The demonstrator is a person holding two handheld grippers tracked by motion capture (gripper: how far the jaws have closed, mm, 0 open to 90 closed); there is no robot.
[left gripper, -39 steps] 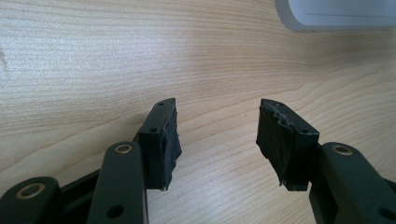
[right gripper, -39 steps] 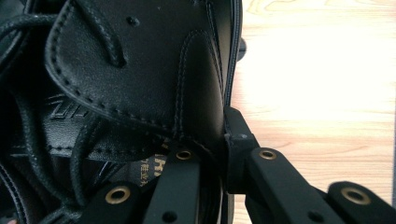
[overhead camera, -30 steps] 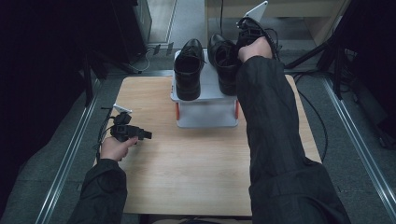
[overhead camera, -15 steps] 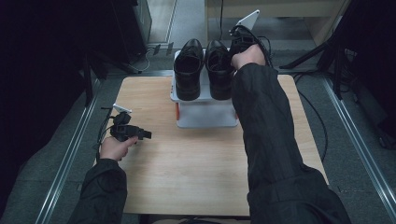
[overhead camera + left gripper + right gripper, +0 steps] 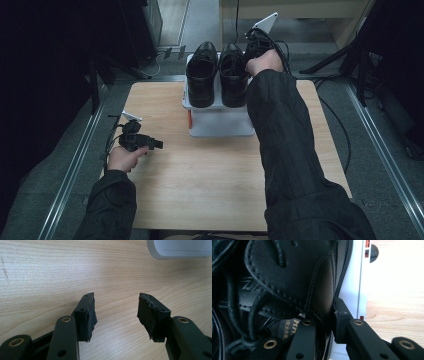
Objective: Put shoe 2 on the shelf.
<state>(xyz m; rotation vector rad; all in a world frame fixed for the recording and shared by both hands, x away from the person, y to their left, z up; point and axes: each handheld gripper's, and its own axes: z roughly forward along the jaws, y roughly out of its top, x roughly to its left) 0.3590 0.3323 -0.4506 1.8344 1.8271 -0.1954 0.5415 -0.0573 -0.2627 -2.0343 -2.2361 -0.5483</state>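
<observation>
On the white rack (image 5: 220, 127), the right gripper (image 5: 322, 320) straddles the right shoe's (image 5: 233, 75) side wall, jaws just easing apart; the left gripper (image 5: 137, 141) idles open.

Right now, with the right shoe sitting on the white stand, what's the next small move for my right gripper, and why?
Probably open the right gripper fully and draw back: its jaws, just opening, straddle the right shoe wall, and that shoe sits beside the left shoe on the white stand.
</observation>
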